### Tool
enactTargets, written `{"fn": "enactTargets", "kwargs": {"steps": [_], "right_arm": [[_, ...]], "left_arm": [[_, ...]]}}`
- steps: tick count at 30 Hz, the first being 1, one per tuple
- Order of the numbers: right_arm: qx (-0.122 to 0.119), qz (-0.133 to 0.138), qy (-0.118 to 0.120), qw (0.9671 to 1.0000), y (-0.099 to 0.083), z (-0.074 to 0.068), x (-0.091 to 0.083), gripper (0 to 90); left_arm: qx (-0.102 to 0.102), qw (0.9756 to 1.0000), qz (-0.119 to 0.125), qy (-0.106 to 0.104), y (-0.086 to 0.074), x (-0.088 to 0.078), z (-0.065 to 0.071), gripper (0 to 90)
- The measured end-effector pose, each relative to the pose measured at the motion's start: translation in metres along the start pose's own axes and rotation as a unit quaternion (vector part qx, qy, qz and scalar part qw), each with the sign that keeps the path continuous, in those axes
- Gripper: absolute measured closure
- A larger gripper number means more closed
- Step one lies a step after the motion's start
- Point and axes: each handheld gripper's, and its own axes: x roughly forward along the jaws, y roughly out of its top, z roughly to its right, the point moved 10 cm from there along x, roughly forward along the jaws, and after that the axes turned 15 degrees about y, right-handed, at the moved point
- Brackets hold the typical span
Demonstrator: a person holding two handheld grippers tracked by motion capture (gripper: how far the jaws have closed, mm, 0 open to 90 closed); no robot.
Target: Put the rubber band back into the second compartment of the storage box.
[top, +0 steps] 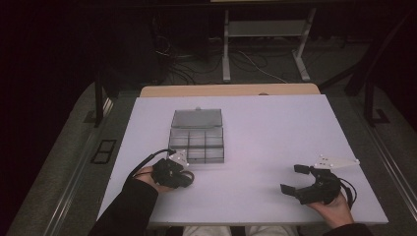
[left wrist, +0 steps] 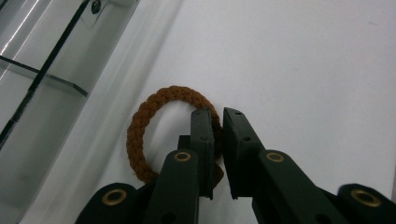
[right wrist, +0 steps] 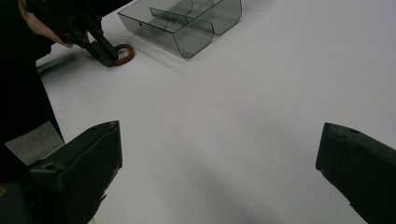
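A brown braided ring (left wrist: 140, 123), like a hair tie, lies flat on the white table (top: 265, 128) just beside an open clear plastic box with compartments (top: 196, 140). The left gripper (left wrist: 215, 135) has its jaws nearly closed, pinching one side of the ring's cord. The ring looks soft, light and floppy, best gripped across the cord. The right gripper (top: 295, 179) rests well apart, its jaws wide and holding nothing.

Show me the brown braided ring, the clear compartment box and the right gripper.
brown braided ring (left wrist: 140, 122), left gripper view, left arc.
clear compartment box (top: 196, 145), high view, divided tray.
right gripper (top: 295, 179), high view, gap between open jaws.
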Motion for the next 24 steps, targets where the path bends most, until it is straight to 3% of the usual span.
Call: {"fn": "enactTargets", "kwargs": {"steps": [8,24], "right_arm": [[0.000,0.000,0.000,1.0000,0.000,0.000,0.000,0.0],[0.001,-0.002,-0.002,1.0000,-0.001,0.000,0.000,0.0]], "left_arm": [[-0.038,0.9992,0.007,-0.015,-0.001,0.000,-0.001,85.2],[-0.055,0.9980,0.032,-0.003,0.000,-0.016,-0.011,85.4]]}}
